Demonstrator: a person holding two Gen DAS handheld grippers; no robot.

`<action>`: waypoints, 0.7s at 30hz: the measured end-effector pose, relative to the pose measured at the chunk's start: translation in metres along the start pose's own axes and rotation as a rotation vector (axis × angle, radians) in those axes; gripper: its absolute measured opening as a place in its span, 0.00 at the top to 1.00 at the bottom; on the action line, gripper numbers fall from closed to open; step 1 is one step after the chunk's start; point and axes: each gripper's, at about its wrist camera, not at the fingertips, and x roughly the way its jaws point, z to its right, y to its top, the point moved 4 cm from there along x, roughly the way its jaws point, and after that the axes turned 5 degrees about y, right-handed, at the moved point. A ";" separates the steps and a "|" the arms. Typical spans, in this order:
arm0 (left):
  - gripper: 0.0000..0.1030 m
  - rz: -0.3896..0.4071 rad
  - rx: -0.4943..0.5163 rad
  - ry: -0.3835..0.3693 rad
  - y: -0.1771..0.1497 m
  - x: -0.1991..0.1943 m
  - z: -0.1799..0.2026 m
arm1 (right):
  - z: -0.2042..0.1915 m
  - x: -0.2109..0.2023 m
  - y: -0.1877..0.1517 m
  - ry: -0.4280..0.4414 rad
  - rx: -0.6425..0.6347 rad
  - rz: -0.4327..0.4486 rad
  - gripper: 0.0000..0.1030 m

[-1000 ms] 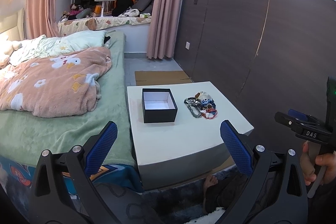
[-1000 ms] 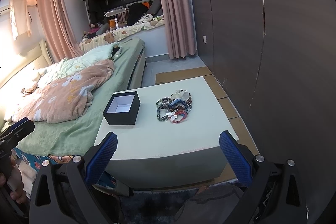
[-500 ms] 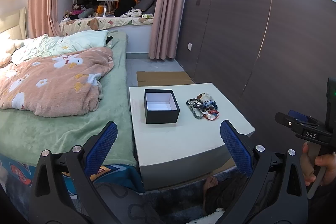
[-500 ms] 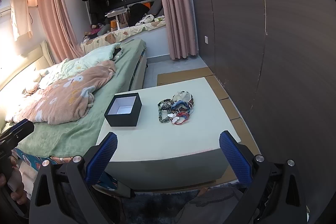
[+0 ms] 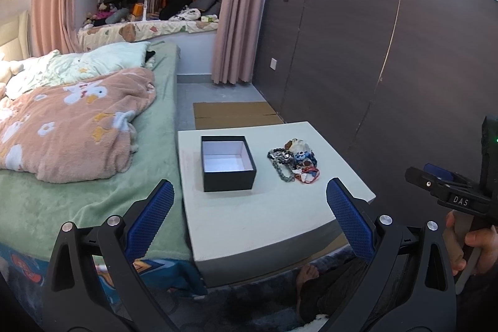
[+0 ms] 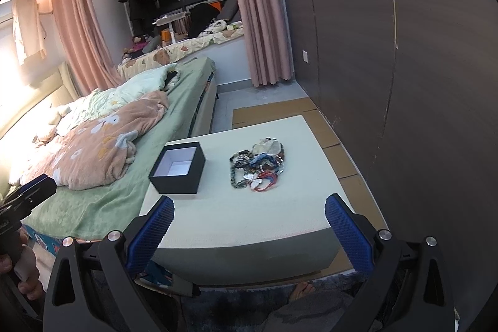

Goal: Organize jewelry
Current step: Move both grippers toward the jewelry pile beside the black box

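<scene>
Task unstarted. Open black square cardboard box [image 5: 228, 164], white-lined: empty. Tangled heap of beaded bracelets and necklaces [image 5: 293, 165]: beside it on the white low table [image 5: 264, 217], all unsorted. Left gripper [image 5: 249, 209], right gripper [image 6: 249, 215]: spread, holding nothing, short of table.

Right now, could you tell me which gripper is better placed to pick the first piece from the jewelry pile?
Right, probably. The jewelry pile lies centred ahead of the open right gripper; from the left gripper, also open, the black box sits more directly ahead.
</scene>
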 end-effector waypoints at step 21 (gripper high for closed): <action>0.17 -0.133 0.032 -0.132 0.024 0.123 0.049 | 0.090 0.098 0.012 0.037 0.208 -0.131 0.24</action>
